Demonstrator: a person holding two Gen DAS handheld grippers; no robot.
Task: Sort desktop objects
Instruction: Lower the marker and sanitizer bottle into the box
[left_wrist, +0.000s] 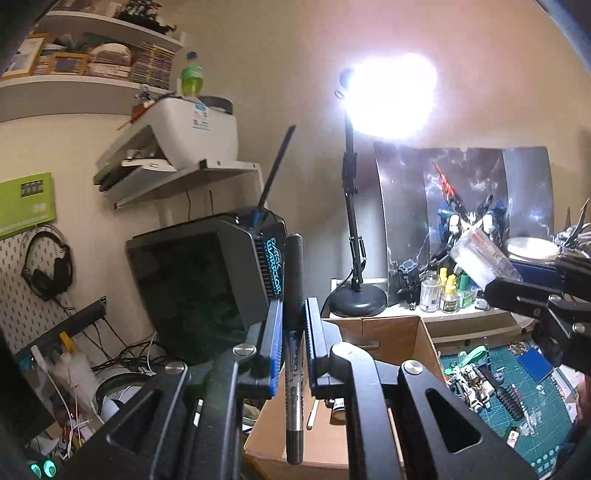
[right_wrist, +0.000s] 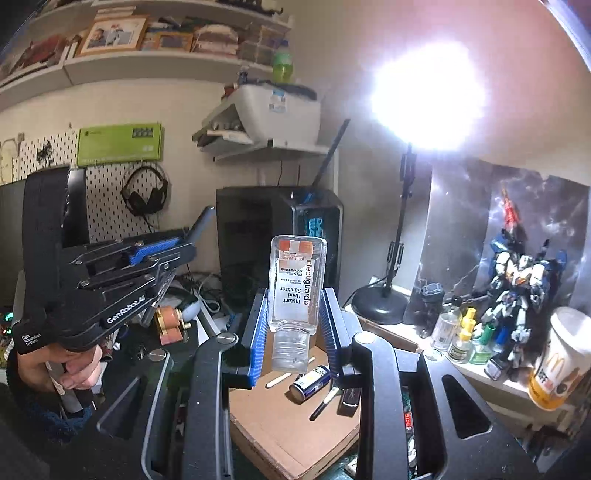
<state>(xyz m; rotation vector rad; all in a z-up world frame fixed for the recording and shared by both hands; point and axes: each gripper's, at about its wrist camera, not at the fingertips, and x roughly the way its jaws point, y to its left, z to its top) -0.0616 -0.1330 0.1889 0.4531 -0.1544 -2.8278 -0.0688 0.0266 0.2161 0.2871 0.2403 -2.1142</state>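
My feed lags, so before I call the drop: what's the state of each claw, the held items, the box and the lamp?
Left claw: shut on the marker.
Marker: capped, held upright above the box.
Right claw: shut on the sanitizer bottle.
Sanitizer bottle: cap on, held upside down over the box.
Cardboard box: open, a few small items inside.
Desk lamp: switched on.

Your left wrist camera looks forward along its fingers, close above the cardboard box (left_wrist: 391, 332) at lower centre, facing the wall. Your right wrist camera faces likewise. Both views share the lamp (left_wrist: 354, 258), printer (left_wrist: 195, 129) and computer tower (right_wrist: 258, 229).
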